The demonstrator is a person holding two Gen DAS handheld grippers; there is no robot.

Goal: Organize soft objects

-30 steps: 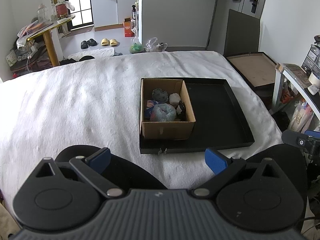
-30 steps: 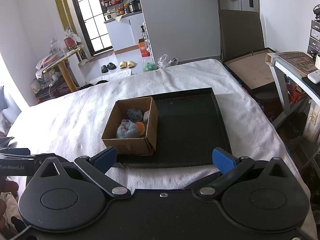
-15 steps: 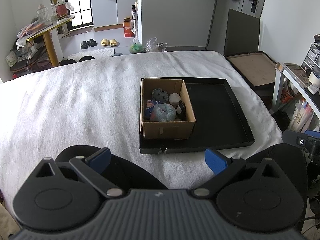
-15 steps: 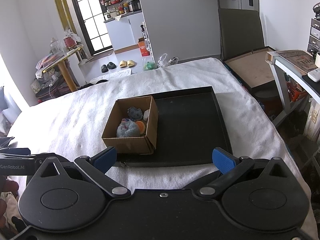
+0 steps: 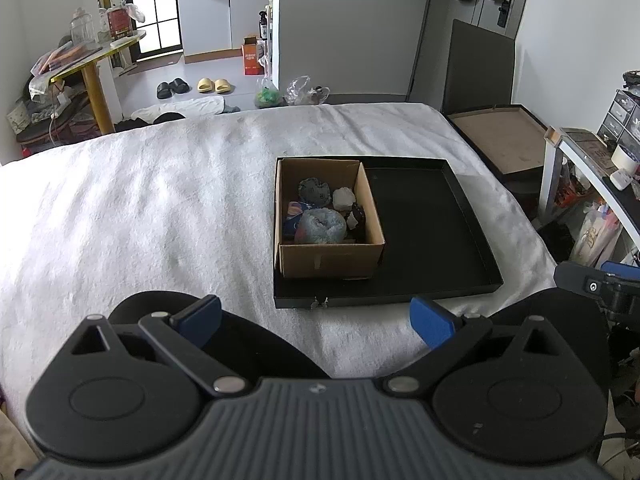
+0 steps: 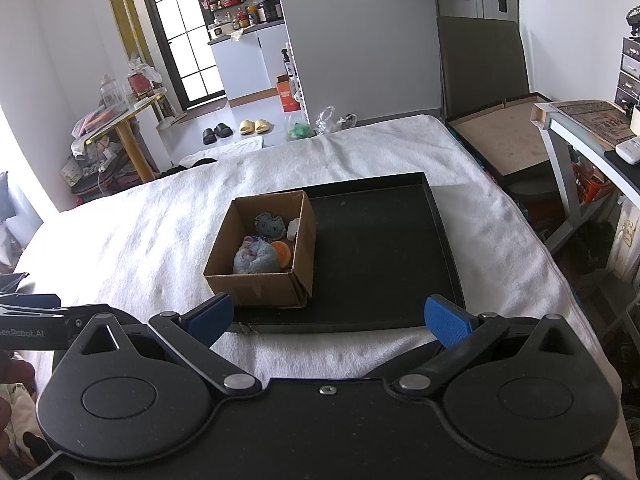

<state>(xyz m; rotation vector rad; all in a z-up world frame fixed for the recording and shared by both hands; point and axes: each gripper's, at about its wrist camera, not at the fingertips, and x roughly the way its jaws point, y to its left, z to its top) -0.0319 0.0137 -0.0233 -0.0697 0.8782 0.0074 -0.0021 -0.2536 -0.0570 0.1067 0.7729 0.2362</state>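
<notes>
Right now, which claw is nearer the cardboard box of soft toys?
Hard to call; perhaps the right. Both open claws hang back over the white bedding: the left claw faces the cardboard box almost squarely, while the right claw has it ahead and to its left.

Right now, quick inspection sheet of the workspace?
Surface: white blanket over a bed, wrinkled.
Job's things: cardboard box in the black tray, left side; blue fluffy toy, grey toy and other small soft items inside.
Clutter: nothing seen on the blanket.
Grippers: left gripper and right gripper both open, short of the tray.
Cables: nothing seen near the tray.
Surroundings: slippers, side table, desk.
</notes>
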